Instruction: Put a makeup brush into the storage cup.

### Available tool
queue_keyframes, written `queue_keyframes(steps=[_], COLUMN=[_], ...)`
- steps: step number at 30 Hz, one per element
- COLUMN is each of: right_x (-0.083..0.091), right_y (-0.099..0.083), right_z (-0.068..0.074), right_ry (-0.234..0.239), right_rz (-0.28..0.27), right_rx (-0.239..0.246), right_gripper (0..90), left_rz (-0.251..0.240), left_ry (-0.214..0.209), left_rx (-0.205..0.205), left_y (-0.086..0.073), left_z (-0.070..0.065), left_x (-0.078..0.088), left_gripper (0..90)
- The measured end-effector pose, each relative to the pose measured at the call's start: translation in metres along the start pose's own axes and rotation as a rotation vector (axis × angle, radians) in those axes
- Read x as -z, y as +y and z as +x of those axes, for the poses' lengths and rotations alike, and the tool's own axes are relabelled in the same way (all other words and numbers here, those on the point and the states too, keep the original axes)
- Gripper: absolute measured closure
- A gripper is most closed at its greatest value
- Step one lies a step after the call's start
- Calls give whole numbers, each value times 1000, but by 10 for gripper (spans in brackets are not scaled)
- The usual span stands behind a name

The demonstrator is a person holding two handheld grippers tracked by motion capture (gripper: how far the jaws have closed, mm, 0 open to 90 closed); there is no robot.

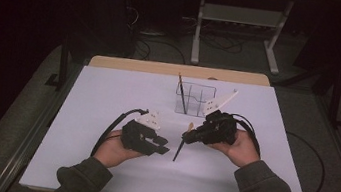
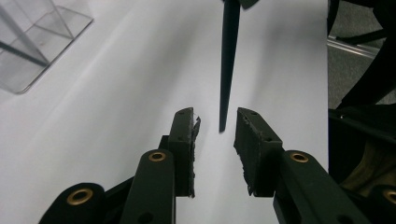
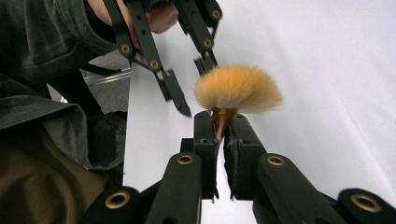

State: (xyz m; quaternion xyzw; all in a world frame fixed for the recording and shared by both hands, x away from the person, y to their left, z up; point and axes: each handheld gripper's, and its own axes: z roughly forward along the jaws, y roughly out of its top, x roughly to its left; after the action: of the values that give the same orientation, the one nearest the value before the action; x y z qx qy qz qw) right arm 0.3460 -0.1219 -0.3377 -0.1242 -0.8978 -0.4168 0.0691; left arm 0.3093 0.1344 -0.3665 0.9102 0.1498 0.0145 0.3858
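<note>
Now the right tool point(image 3: 220, 127) clamps a brush point(image 3: 237, 88) near its bristles (handle tip pointing down), while the left tool point(image 2: 217, 122) stands open around that tip, not touching

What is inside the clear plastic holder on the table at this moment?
Inside the clear holder one thin dark-handled brush stands tilted in the left compartment, its tip rising above the rim. The other compartments look empty. Where its lower end rests is hard to tell.

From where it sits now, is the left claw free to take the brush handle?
Probably yes. The left claw is open, and the tip of the brush handle hangs just ahead of its gap with nothing between. The right claw grips the brush near its bristles.
</note>
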Motion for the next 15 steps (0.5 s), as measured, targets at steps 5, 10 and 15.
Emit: queue_keyframes(steps=[5,10,15], right_x=[6,13,17], right_y=[0,-1,-2], right_z=[-3,-7,-11], right_ry=[-21,-37,-45], right_rz=[22,29,38], right_rx=[-3,-18,-31], right_gripper=[828,828,828], left_rz=[-11,-30,-29], left_ry=[23,42,60], left_rx=[11,32,44], left_y=[-10,-20,-29], left_z=[1,3,4], left_x=[8,14,19], left_gripper=[648,624,602])
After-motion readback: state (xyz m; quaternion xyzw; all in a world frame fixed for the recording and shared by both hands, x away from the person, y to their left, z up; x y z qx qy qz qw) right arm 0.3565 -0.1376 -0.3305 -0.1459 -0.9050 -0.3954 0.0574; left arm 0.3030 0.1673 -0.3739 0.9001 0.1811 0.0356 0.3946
